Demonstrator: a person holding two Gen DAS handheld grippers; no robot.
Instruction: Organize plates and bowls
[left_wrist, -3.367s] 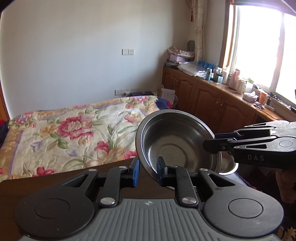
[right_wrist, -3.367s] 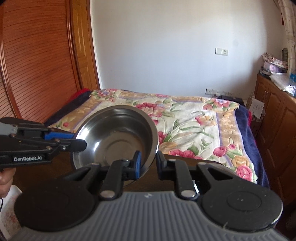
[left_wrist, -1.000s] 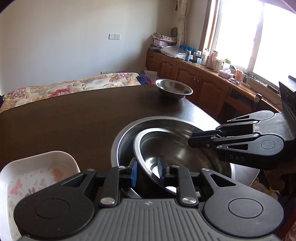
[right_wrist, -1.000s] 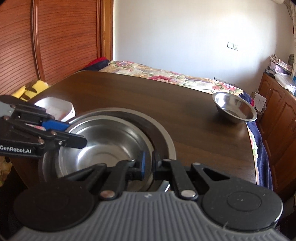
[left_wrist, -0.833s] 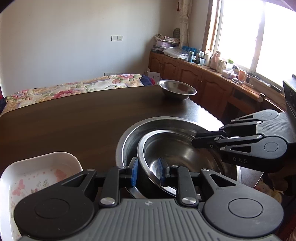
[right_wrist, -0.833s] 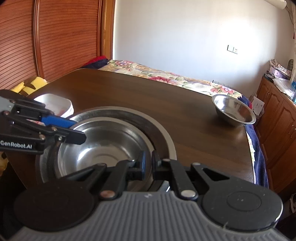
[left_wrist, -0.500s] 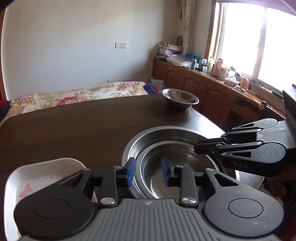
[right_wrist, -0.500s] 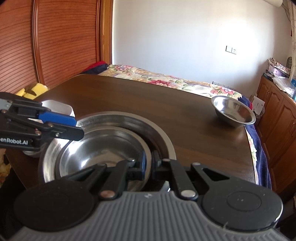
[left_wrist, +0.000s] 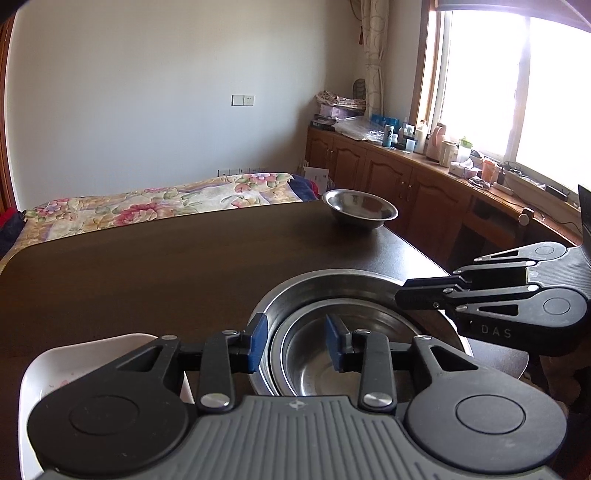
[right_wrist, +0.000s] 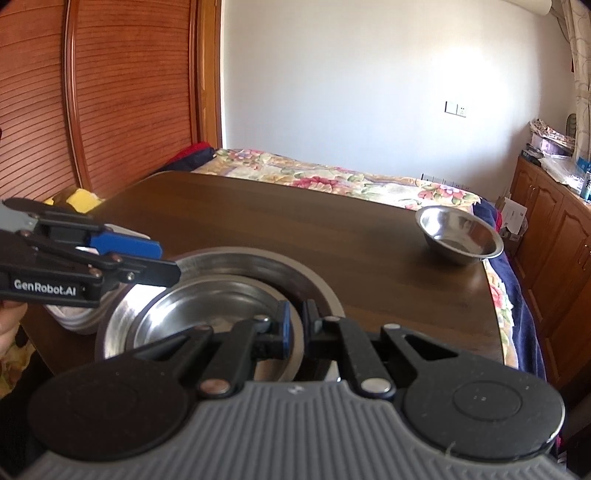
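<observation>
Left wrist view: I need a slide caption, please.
Left gripper open over a steel bowl nested in a larger basin.

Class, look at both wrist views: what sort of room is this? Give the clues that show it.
Most likely a bedroom at home: a bed with a floral bedspread, wooden cabinets cluttered with bottles under a window, and a dark wooden table.

right gripper (left_wrist: 402, 295): "DAS" | left gripper (right_wrist: 168, 264): "GenRobot.AI"

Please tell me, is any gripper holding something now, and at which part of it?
The left gripper is open and holds nothing. The right gripper is closed on the near rim of the inner steel bowl, which sits nested in the larger bowl.
</observation>
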